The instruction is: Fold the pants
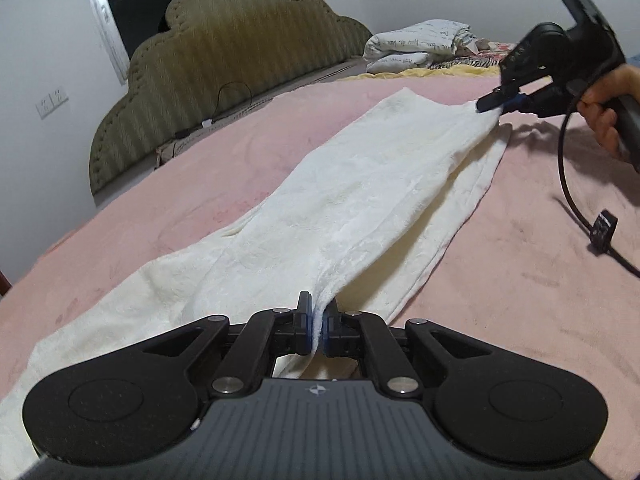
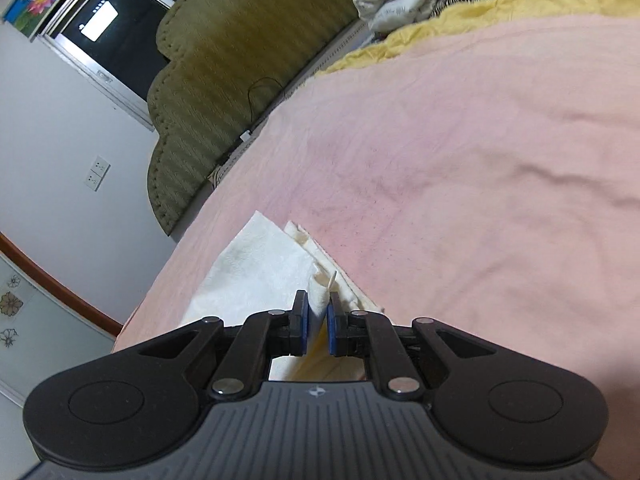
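Note:
The white fleece pants point(image 1: 340, 208) lie stretched lengthwise on the pink bedspread point(image 1: 240, 136). My left gripper point(image 1: 319, 326) is shut on the near end of the pants, with cloth pinched between the blue pads. My right gripper point(image 1: 494, 102) is shut on the far end and lifts that corner slightly off the bed. In the right wrist view, the right gripper point(image 2: 319, 326) pinches a fold of the pants point(image 2: 260, 268) between its pads; the other layers spread flat to its left and right.
An olive padded headboard point(image 1: 224, 60) stands along the bed's far left. Folded white bedding point(image 1: 420, 44) and a yellow sheet point(image 2: 480, 8) lie at the far end. A black cable point(image 1: 572, 184) hangs from the right gripper onto the bedspread. The person's hand point(image 1: 608, 108) holds the right gripper.

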The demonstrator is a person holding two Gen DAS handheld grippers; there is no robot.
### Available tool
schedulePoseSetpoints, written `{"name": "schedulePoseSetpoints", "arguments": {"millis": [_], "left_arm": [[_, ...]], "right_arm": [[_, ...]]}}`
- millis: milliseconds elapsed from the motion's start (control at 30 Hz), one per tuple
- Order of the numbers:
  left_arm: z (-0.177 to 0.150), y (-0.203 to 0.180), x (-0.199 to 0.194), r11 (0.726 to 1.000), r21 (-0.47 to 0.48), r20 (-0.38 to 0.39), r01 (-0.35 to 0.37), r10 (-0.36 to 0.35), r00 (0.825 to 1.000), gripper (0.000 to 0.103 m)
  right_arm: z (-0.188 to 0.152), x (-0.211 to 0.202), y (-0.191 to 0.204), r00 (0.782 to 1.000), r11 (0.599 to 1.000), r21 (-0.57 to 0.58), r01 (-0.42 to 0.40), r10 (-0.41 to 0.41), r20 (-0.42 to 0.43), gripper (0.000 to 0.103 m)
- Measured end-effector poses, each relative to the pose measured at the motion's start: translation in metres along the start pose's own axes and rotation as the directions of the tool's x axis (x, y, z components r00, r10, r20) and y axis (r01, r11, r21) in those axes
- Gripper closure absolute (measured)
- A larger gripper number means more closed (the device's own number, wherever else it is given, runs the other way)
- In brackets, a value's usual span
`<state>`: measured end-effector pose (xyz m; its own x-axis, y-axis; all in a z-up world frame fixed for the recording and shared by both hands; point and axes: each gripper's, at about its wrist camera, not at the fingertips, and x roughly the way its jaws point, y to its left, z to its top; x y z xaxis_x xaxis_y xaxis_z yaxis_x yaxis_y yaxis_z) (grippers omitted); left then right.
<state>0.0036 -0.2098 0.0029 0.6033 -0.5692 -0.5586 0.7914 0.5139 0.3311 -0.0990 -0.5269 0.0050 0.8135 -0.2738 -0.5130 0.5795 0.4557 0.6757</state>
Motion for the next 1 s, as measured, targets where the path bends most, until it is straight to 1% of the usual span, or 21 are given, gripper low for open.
{"name": "schedulePoseSetpoints", "arguments": {"millis": [67, 233, 300, 333, 367, 400, 433, 467, 500, 533, 567, 633, 667, 733, 767, 800, 833, 867, 900, 933, 1000], "left_arm": [[-0.003, -0.002, 0.001, 1.0, 0.013, 0.0, -0.002, 0.002, 1.0, 0.096], [-0.013, -0.002, 0.005, 0.999, 0.047, -0.003, -0.017, 0.017, 1.0, 0.096], [-0.013, 0.001, 0.001, 0.999, 0.044, -0.004, -0.008, 0.008, 1.0, 0.088], [-0.012, 0.003, -0.002, 0.999, 0.041, -0.006, 0.002, -0.002, 1.0, 0.083], [-0.01, 0.006, -0.007, 0.999, 0.036, -0.01, 0.022, -0.021, 1.0, 0.082], [-0.008, 0.011, -0.012, 0.998, 0.022, -0.013, 0.058, -0.058, 0.998, 0.081], [-0.006, 0.018, -0.018, 0.995, 0.0, -0.007, 0.1, -0.1, 0.995, 0.077], [-0.002, 0.027, -0.025, 0.988, -0.034, 0.004, 0.15, -0.15, 0.989, 0.068], [0.002, 0.038, -0.031, 0.981, -0.07, 0.019, 0.183, -0.182, 0.983, 0.065], [0.006, 0.049, -0.036, 0.974, -0.106, 0.04, 0.198, -0.195, 0.98, 0.061], [0.01, 0.06, -0.038, 0.972, -0.131, 0.056, 0.195, -0.189, 0.98, 0.061], [0.019, 0.082, -0.035, 0.975, -0.172, 0.06, 0.143, -0.134, 0.989, 0.061], [0.023, 0.092, -0.03, 0.978, -0.182, 0.037, 0.098, -0.093, 0.995, 0.062], [0.03, 0.113, -0.009, 0.983, -0.179, -0.074, 0.031, -0.045, 0.996, 0.065], [0.031, 0.123, 0.002, 0.982, -0.184, -0.129, 0.033, -0.057, 0.99, 0.069], [0.032, 0.133, 0.014, 0.978, -0.199, -0.173, 0.055, -0.091, 0.981, 0.07], [0.031, 0.144, 0.029, 0.972, -0.221, -0.214, 0.082, -0.131, 0.968, 0.07], [0.03, 0.15, 0.044, 0.966, -0.245, -0.248, 0.085, -0.148, 0.957, 0.07], [0.029, 0.156, 0.06, 0.963, -0.264, -0.284, 0.062, -0.139, 0.949, 0.074], [0.027, 0.162, 0.074, 0.959, -0.282, -0.309, 0.023, -0.113, 0.944, 0.075], [0.027, 0.177, 0.091, 0.932, -0.354, -0.293, -0.081, -0.028, 0.956, 0.076]], "right_arm": [[0.001, -0.004, 0.003, 1.0, 0.998, -0.052, 0.027, -0.026, 0.014, 0.093], [-0.002, 0.001, 0.0, 0.998, 0.994, -0.095, 0.058, -0.058, 0.008, 0.093], [-0.004, 0.004, 0.001, 0.998, 0.99, -0.127, 0.064, -0.067, -0.02, 0.094], [-0.004, 0.001, 0.004, 0.997, 0.987, -0.138, 0.077, -0.081, -0.019, 0.09], [-0.002, -0.004, 0.007, 0.994, 0.983, -0.15, 0.11, -0.112, -0.009, 0.085], [-0.001, -0.014, 0.012, 0.983, 0.969, -0.164, 0.183, -0.177, 0.049, 0.076], [-0.002, -0.024, 0.019, 0.96, 0.944, -0.189, 0.269, -0.246, 0.137, 0.071], [-0.002, -0.031, 0.031, 0.937, 0.916, -0.238, 0.324, -0.277, 0.211, 0.071], [-0.002, -0.034, 0.046, 0.934, 0.89, -0.319, 0.327, -0.254, 0.25, 0.071], [-0.004, -0.032, 0.062, 0.949, 0.869, -0.401, 0.289, -0.204, 0.242, 0.071], [-0.008, -0.026, 0.081, 0.968, 0.847, -0.478, 0.233, -0.153, 0.2, 0.071], [-0.022, -0.002, 0.118, 0.997, 0.793, -0.604, 0.075, -0.063, 0.041, 0.071], [-0.031, 0.013, 0.136, 0.997, 0.766, -0.642, -0.026, -0.023, -0.068, 0.071], [-0.057, 0.044, 0.17, 0.963, 0.696, -0.69, -0.2, 0.008, -0.271, 0.071], [-0.071, 0.058, 0.184, 0.937, 0.653, -0.71, -0.263, -0.003, -0.349, 0.071], [-0.086, 0.071, 0.197, 0.911, 0.608, -0.73, -0.312, -0.027, -0.411, 0.071], [-0.099, 0.084, 0.207, 0.89, 0.569, -0.748, -0.341, -0.06, -0.452, 0.071], [-0.11, 0.096, 0.215, 0.882, 0.532, -0.774, -0.344, -0.1, -0.46, 0.072], [-0.117, 0.108, 0.221, 0.889, 0.509, -0.799, -0.32, -0.132, -0.439, 0.073], [-0.119, 0.118, 0.224, 0.898, 0.508, -0.809, -0.297, -0.139, -0.417, 0.073], [-0.112, 0.135, 0.231, 0.912, 0.551, -0.789, -0.271, -0.114, -0.393, 0.072]]}}
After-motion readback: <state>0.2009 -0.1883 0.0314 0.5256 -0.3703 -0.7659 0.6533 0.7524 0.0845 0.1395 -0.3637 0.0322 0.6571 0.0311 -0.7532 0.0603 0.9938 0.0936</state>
